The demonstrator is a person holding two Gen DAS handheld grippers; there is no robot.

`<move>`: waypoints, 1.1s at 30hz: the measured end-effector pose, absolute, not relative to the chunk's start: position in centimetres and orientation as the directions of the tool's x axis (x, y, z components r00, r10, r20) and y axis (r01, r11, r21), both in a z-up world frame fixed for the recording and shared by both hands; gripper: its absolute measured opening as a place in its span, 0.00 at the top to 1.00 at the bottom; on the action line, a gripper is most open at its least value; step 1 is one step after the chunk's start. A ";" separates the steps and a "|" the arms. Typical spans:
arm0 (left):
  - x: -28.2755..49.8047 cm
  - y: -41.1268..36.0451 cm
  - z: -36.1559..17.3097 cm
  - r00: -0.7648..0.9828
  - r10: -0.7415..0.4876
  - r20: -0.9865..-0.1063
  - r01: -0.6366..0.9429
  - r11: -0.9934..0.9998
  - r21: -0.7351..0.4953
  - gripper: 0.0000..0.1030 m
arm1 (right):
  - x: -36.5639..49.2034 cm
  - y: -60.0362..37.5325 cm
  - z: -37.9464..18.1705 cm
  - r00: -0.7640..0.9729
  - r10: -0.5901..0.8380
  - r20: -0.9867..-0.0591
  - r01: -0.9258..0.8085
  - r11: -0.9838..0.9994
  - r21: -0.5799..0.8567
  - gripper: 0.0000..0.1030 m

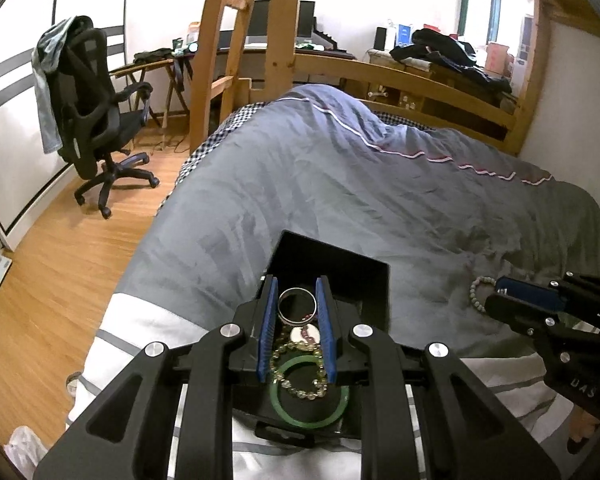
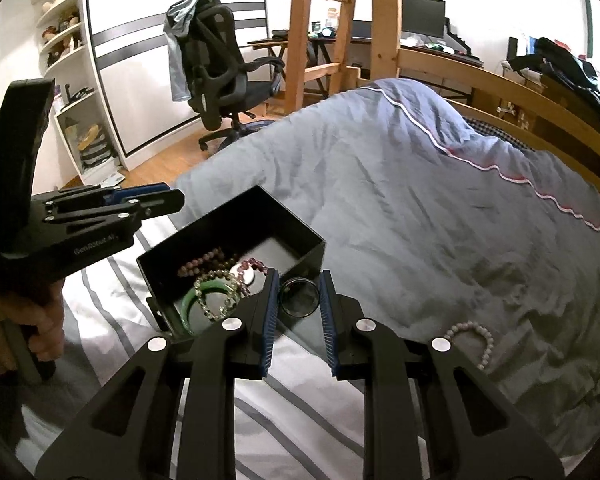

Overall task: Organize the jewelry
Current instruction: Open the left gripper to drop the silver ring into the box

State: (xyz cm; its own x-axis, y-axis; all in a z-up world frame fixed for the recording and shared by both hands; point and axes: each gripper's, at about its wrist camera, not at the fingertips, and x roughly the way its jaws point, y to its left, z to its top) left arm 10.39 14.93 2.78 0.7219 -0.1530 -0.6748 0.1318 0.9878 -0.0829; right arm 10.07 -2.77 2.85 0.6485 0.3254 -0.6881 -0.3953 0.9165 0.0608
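An open black box [image 1: 340,264] [image 2: 228,208] sits on the bed. Inside lie a green bangle [image 1: 312,420] [image 2: 188,304], a yellowish bead bracelet [image 1: 300,390] [image 2: 216,306] and pink and purple beads. My left gripper [image 1: 297,280] [image 2: 176,196] hovers over the box's left side, shut on a small silver ring [image 1: 292,321]. To the box's right, my right gripper [image 2: 300,273] [image 1: 492,296] is shut on a dark ring [image 2: 298,313]. A pale bead bracelet [image 1: 476,292] [image 2: 484,340] lies on the duvet beside the right gripper.
The box rests where the white striped sheet [image 2: 292,408] meets the rumpled grey duvet [image 1: 340,184]. A wooden bed frame and ladder [image 1: 276,24] rise at the far end. An office chair [image 1: 96,112] stands on the wood floor to the left. A hand [image 2: 44,320] grips the left tool's handle.
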 end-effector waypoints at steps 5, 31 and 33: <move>10.7 16.0 2.4 0.707 -0.160 -0.689 0.111 0.987 -0.116 0.81 | 10.7 -0.8 2.8 0.632 0.357 -0.688 -0.429 0.900 0.073 0.80; 11.6 17.0 0.4 0.650 -0.169 -0.741 0.073 0.984 -0.160 0.81 | 12.5 4.8 -0.2 0.542 0.402 -0.738 -0.537 0.841 0.064 0.80; 11.6 17.1 0.4 0.652 -0.164 -0.740 0.068 0.985 -0.158 0.81 | 12.5 4.9 -0.4 0.536 0.406 -0.740 -0.541 0.838 0.068 0.79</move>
